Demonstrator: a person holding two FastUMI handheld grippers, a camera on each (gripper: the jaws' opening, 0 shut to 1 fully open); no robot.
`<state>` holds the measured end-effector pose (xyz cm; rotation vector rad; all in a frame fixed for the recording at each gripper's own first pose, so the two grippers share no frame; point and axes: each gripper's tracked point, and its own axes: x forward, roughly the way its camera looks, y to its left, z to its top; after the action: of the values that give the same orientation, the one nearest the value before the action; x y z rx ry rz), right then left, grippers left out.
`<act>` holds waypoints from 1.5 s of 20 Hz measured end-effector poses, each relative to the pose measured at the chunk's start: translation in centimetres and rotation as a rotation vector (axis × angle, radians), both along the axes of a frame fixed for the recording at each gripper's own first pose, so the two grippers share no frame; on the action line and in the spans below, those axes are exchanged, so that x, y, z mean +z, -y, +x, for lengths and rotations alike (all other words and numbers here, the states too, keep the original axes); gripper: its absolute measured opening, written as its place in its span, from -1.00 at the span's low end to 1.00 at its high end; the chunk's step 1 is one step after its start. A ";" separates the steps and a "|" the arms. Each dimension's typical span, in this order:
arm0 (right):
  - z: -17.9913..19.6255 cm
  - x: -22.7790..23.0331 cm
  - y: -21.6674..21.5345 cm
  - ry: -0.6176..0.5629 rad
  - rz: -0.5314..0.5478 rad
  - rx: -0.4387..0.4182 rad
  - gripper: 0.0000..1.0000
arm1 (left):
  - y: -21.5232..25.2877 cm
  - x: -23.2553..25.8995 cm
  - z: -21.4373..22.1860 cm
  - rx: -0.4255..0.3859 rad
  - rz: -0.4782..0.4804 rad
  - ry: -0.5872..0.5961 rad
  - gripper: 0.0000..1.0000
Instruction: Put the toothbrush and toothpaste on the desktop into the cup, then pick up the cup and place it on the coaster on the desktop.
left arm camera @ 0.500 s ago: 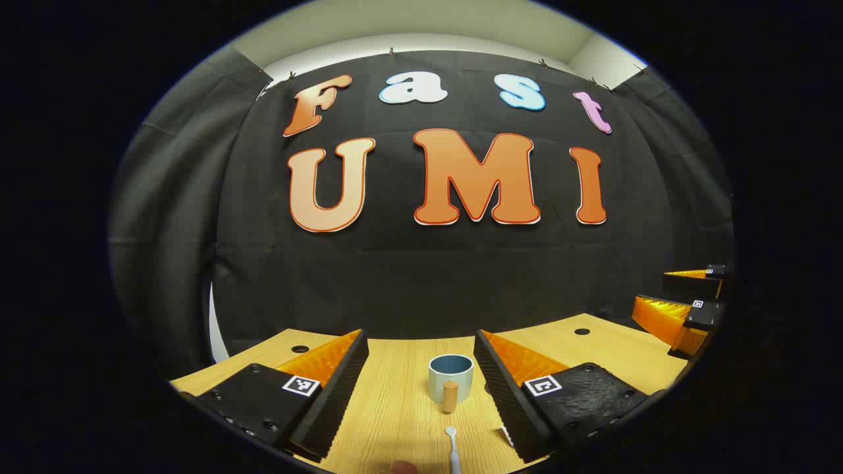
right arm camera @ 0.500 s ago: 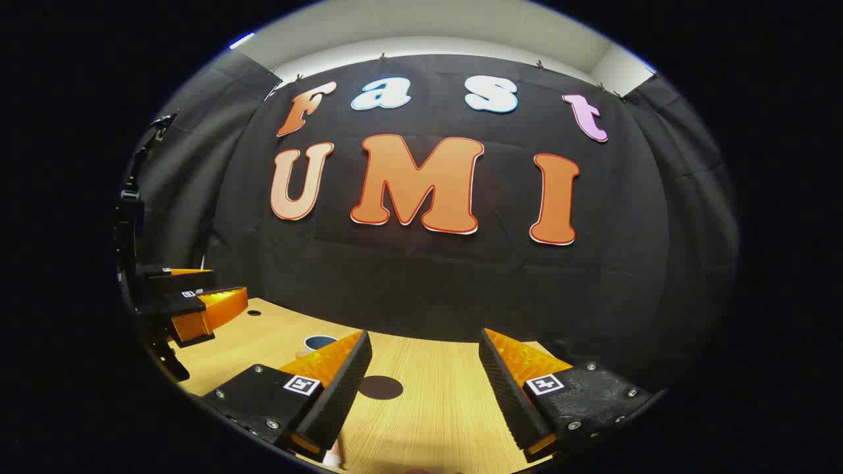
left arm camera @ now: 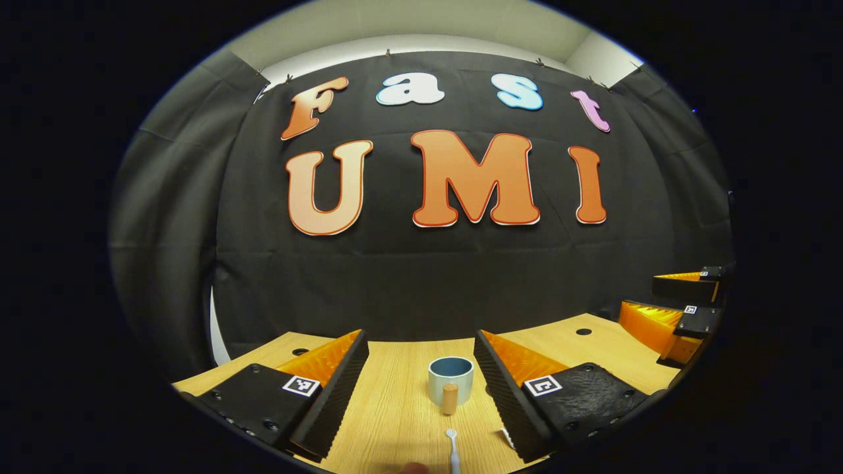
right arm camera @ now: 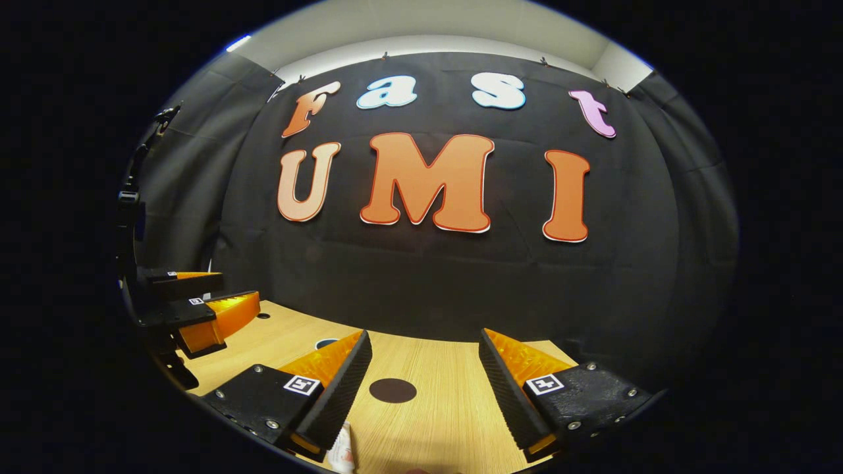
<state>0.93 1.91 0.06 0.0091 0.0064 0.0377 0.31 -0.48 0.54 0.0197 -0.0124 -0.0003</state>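
Note:
In the left gripper view a pale blue cup (left arm camera: 450, 380) with a wooden handle stands on the wooden desktop (left arm camera: 395, 408), between the fingers of my open left gripper (left arm camera: 421, 388) and beyond them. A white toothbrush (left arm camera: 452, 449) lies nearer, at the bottom edge. My right gripper (left arm camera: 681, 309) shows at the far right. In the right gripper view a dark round coaster (right arm camera: 392, 390) lies on the desktop (right arm camera: 435, 421) ahead of my open right gripper (right arm camera: 425, 388). The toothpaste tube (right arm camera: 342, 453) peeks out by its left finger. The cup's rim (right arm camera: 326, 343) is mostly hidden behind that finger. My left gripper (right arm camera: 197, 306) is at the left.
The black cloth wall stands close behind the desk's far edge. Small round holes (left arm camera: 583, 332) are set in the desktop near the back corners. A dark stand (right arm camera: 135, 197) rises at the far left of the right gripper view.
The right gripper has shifted a little to the left, so the coaster and the toothpaste sit further right in its view. The left gripper has barely moved.

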 end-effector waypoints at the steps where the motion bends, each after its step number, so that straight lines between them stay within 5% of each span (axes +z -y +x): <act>1: 0.0 0.1 -0.1 0.000 0.000 -0.001 0.96 | 0.1 0.3 0.0 -0.002 0.004 0.005 0.93; 12: -0.7 0.0 0.4 -0.007 0.018 -0.003 0.96 | 0.0 -1.1 -0.2 -0.002 -0.009 -0.045 0.94; 30: -1.1 -4.7 2.3 -0.099 0.068 -0.031 0.95 | 1.2 -14.1 -0.9 -0.072 -0.031 -0.521 0.94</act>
<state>-0.12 -0.42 -4.59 0.0793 0.1041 0.0066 -0.54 -1.67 -13.60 -0.0128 0.5077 -0.0772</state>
